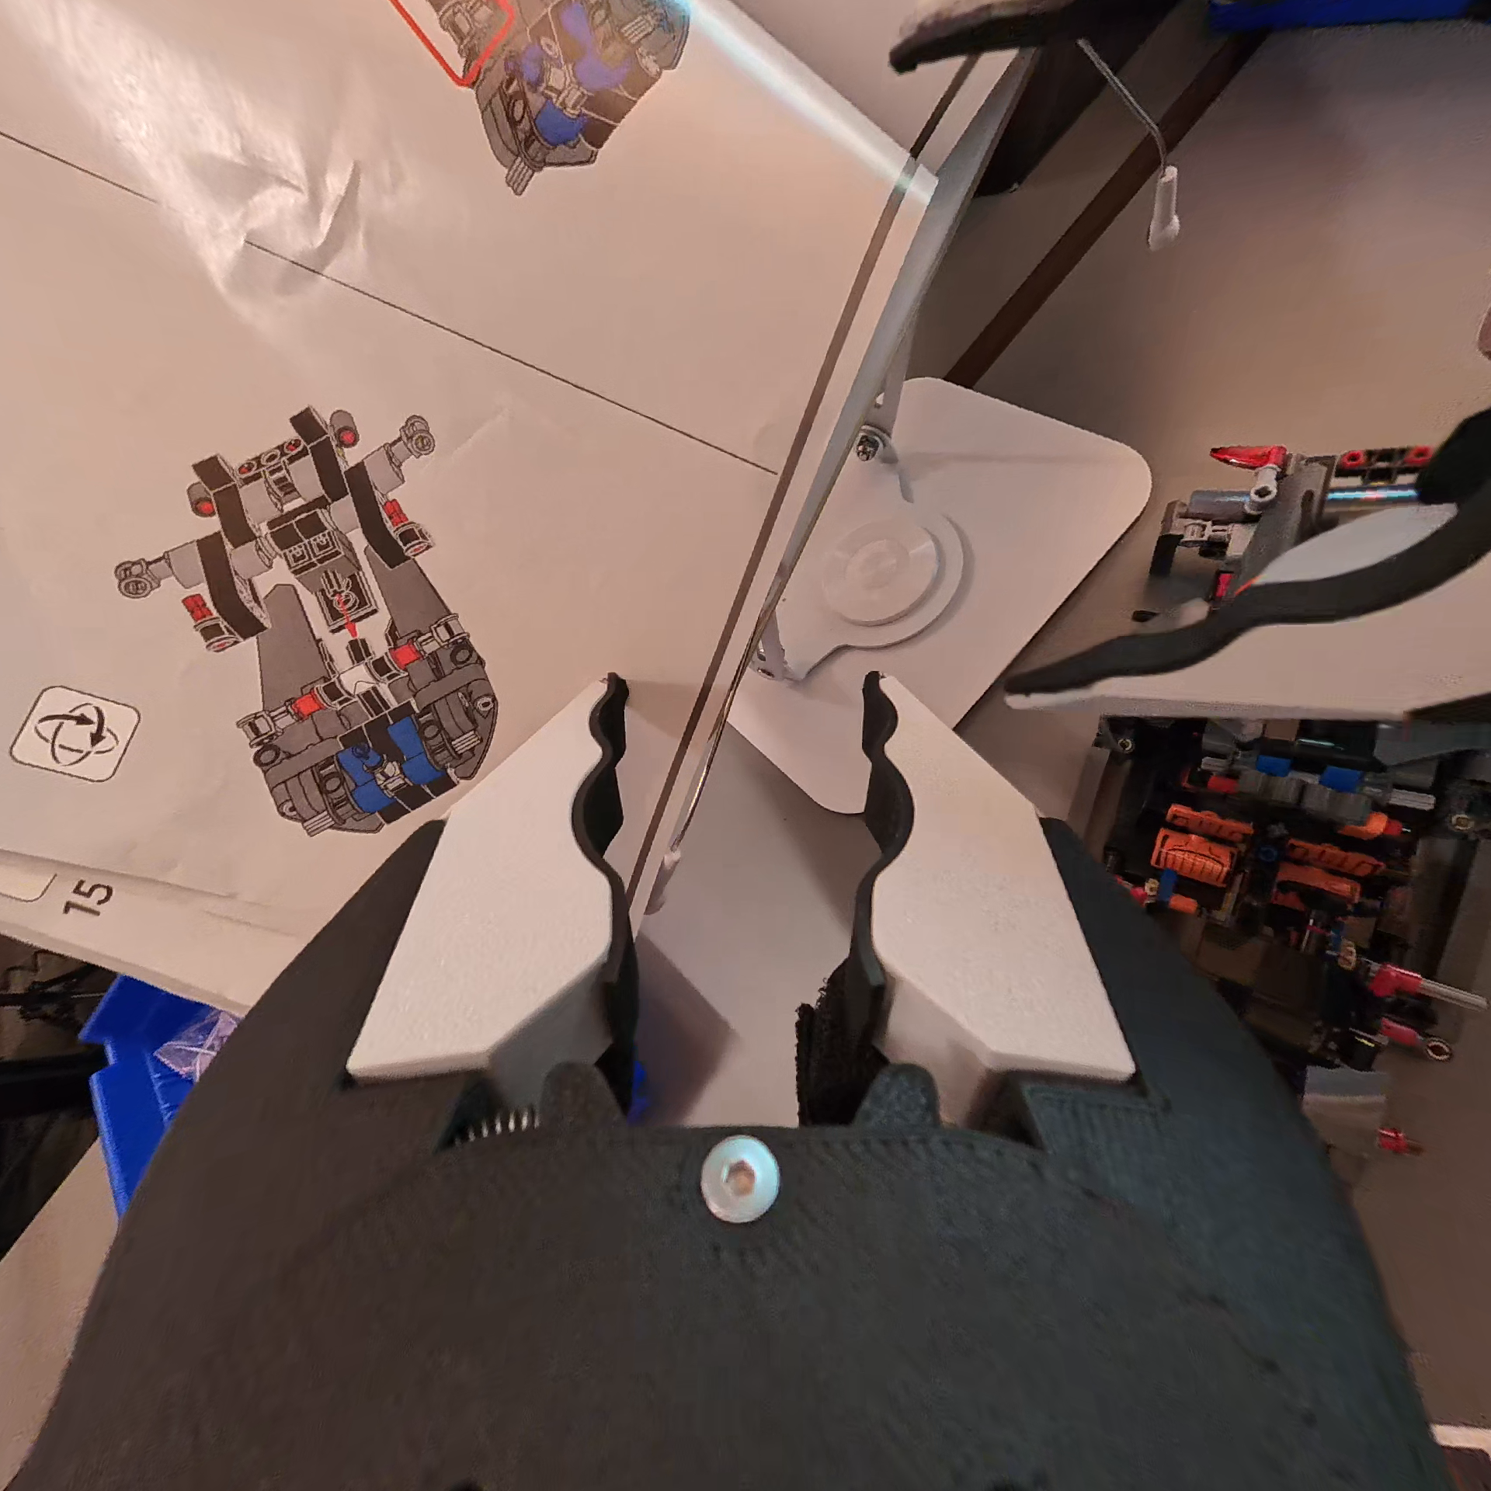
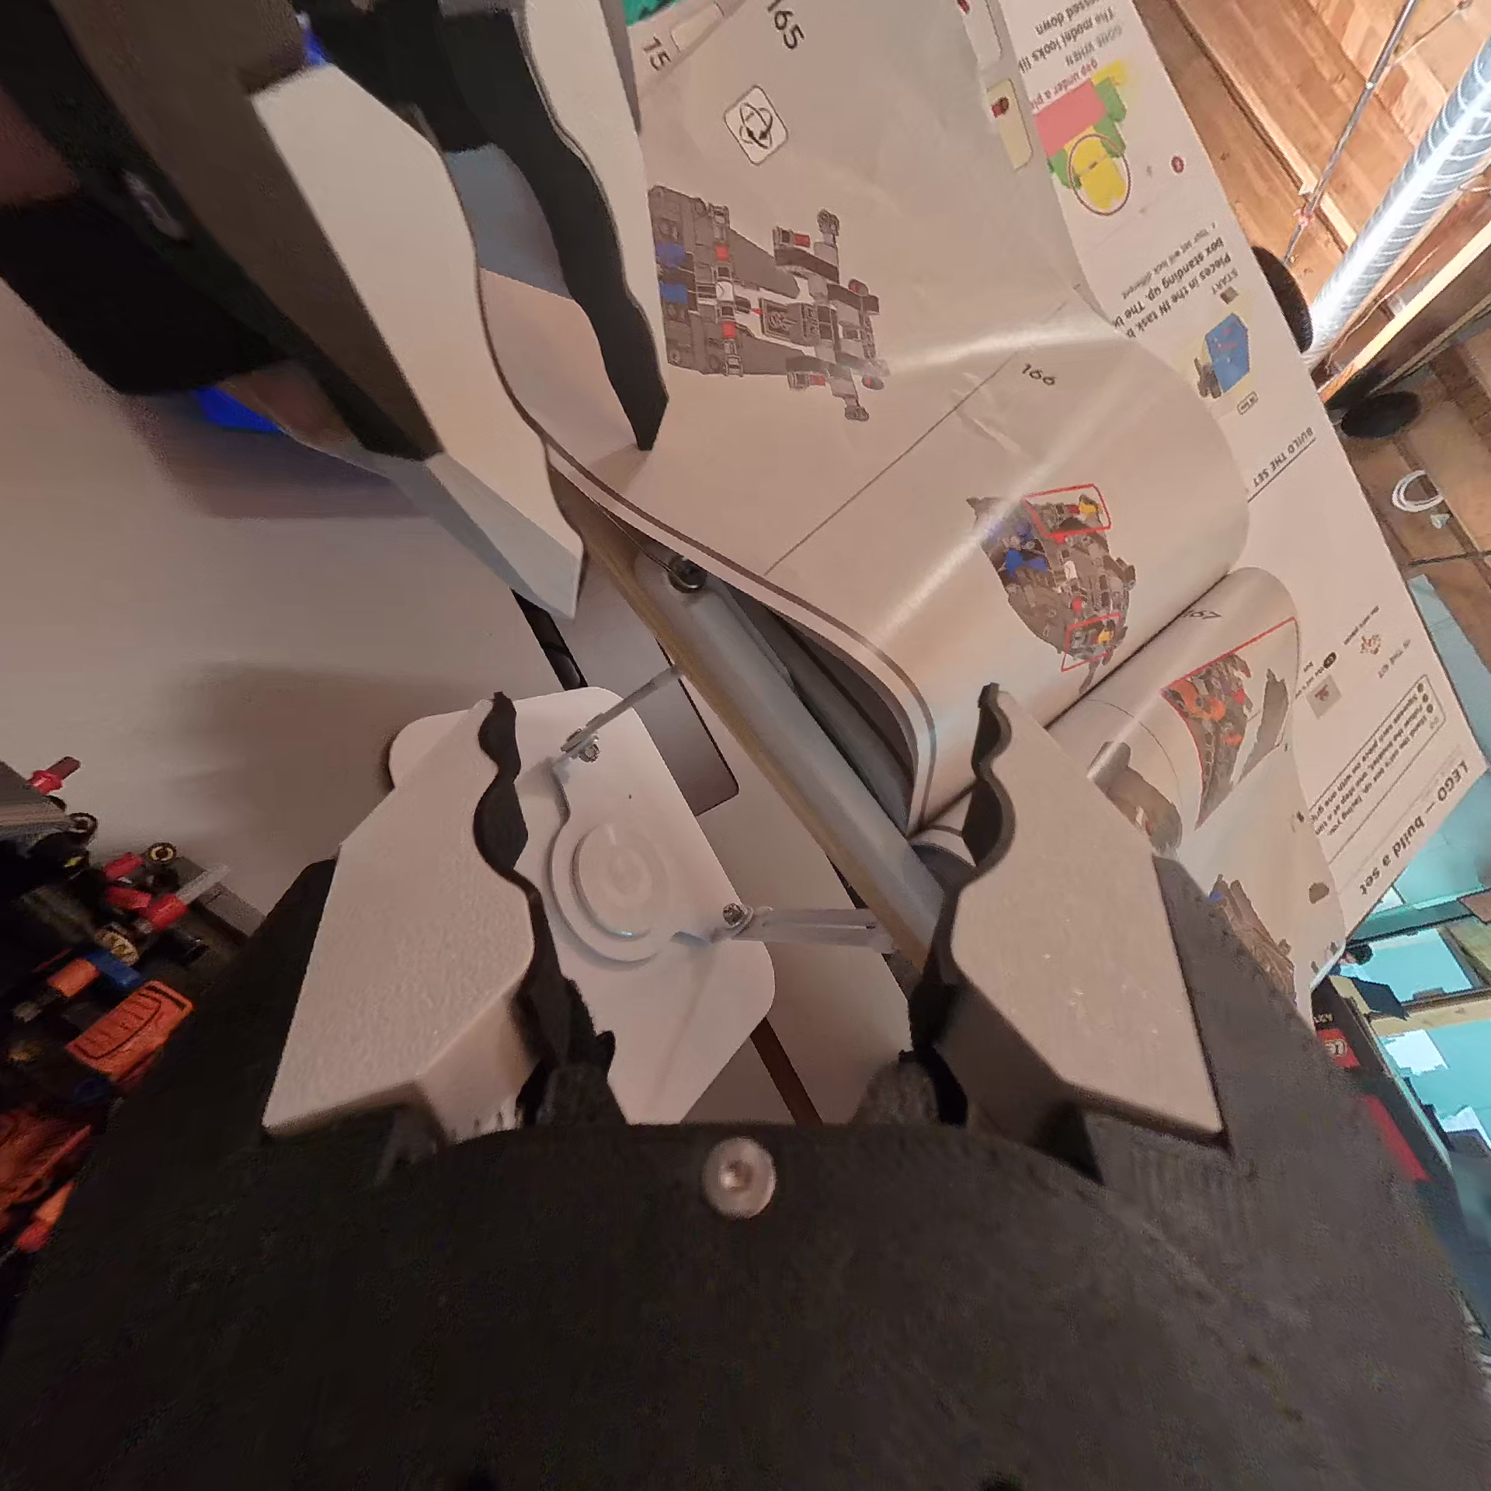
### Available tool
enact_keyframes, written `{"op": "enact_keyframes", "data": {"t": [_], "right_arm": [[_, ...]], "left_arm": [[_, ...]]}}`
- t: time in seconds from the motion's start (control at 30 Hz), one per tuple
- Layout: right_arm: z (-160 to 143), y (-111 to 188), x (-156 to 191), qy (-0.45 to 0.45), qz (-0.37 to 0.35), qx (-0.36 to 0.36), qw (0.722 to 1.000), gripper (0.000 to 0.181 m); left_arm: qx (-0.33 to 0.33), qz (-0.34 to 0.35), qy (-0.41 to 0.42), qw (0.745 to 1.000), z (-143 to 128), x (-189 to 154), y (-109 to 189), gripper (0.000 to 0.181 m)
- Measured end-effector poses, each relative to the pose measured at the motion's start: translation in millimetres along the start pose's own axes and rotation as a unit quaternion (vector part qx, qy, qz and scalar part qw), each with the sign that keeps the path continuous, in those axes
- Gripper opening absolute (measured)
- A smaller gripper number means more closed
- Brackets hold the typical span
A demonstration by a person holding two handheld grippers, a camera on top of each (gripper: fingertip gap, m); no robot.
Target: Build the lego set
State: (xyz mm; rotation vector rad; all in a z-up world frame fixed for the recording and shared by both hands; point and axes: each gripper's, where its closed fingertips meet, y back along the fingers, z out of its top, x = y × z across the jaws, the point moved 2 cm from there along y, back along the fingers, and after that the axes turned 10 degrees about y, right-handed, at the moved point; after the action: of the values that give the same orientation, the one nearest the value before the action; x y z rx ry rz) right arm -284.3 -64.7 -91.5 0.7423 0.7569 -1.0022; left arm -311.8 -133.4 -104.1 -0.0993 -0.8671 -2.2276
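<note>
The open instruction booklet (image 1: pixel 403 323) stands on a white book stand (image 1: pixel 1008 516). My left gripper (image 1: pixel 742 686) is open, and the right-hand edge of a page runs between its fingers. In the right wrist view my right gripper (image 2: pixel 742 702) is open and empty, its fingers either side of the stand's base (image 2: pixel 645 887) and the booklet's lower edge (image 2: pixel 887 686). The left gripper (image 2: pixel 609 516) shows there at the curled page edge. A partly built grey Lego model (image 1: pixel 1259 516) stands at the right, behind one of the right gripper's fingers (image 1: pixel 1210 637).
A tray of orange, red, blue and black Lego parts (image 1: pixel 1259 847) lies at the right of the white table; it also shows in the right wrist view (image 2: pixel 105 1008). A blue bin (image 1: pixel 137 1073) sits under the booklet's left corner. A printed task sheet (image 2: pixel 1331 565) stands behind the booklet.
</note>
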Motion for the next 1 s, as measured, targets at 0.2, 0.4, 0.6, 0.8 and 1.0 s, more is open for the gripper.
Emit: {"op": "enact_keyframes", "data": {"t": [0.2,0.4,0.6,0.8,1.0], "right_arm": [[35.8,21.0,13.4,0.013,0.013,-0.035,0.999,0.11],[57.9,58.2,45.6,-0.003,0.067,-0.059,0.996,0.111],[59.9,100.4,68.9,-0.035,0.097,-0.054,0.993,0.11],[31.3,127.0,65.9,-0.068,0.092,-0.013,0.993,0.103],[11.5,125.7,32.8,-0.096,0.054,0.021,0.994,0.101]], "left_arm": [[-0.022,0.022,0.022,0.999,1.6,18.0,15.0,0.058],[-0.029,0.05,0.049,0.997,-2.2,36.8,25.0,0.062],[-0.029,0.039,0.042,0.998,3.4,28.3,23.4,0.062],[-0.069,0.026,0.033,0.997,25.2,14.1,43.4,0.061],[-0.064,0.015,0.017,0.998,26.7,3.0,53.6,0.061]]}}
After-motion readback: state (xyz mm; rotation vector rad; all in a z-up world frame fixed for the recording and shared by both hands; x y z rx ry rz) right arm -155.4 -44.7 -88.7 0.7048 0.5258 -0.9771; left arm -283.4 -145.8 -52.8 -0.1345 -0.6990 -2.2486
